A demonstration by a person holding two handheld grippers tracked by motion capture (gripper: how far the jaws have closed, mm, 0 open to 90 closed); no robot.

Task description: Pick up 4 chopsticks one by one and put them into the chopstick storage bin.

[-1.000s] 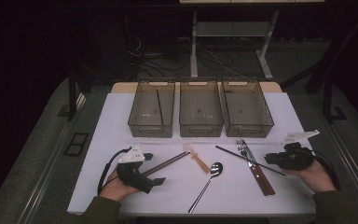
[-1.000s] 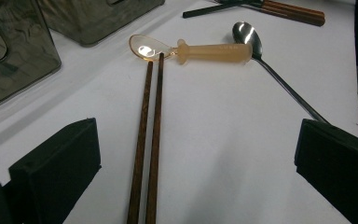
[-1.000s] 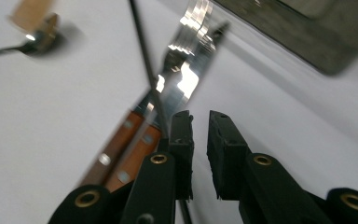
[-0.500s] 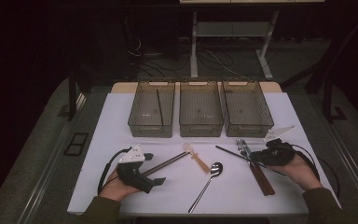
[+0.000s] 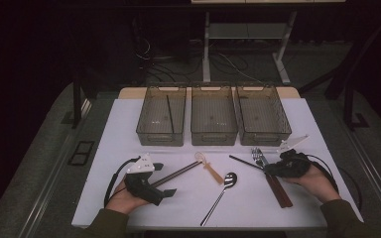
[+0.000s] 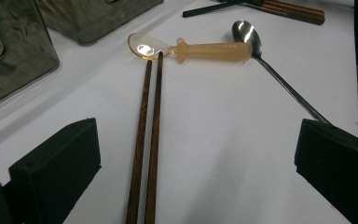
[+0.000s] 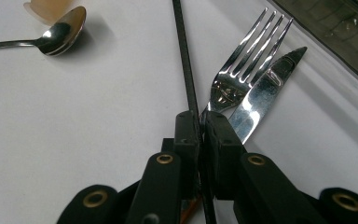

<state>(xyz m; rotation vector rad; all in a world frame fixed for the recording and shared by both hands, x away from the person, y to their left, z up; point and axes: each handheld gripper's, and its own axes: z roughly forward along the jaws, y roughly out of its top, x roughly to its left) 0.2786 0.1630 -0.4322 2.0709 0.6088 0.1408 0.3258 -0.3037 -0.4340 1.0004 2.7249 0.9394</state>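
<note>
Since the earlier frame, right gripper (image 5: pixel 272 168) is sliding in from the bench (image 5: pixel 129 129) edge onto the cutlery cluster, jaws closing, now pinching together on the black chopstick (image 7: pixel 184 60) beside the fork (image 7: pixel 237 74) and knife (image 7: pixel 265 93). Three clear bins (image 5: pixel 214 116) are sitting at the back of the bench. Left gripper (image 5: pixel 161 181) is resting near the front left, jaws wide apart either side of the brown chopsticks (image 6: pixel 149 135), not touching them. Metal spoon (image 5: pixel 221 194) and plastic spoon (image 6: pixel 191 48) are lying mid-bench.

Fork (image 7: pixel 242 60) beside knife (image 7: pixel 268 91); spoon (image 5: pixel 223 191) left; bins (image 5: pixel 213 134) behind
</note>
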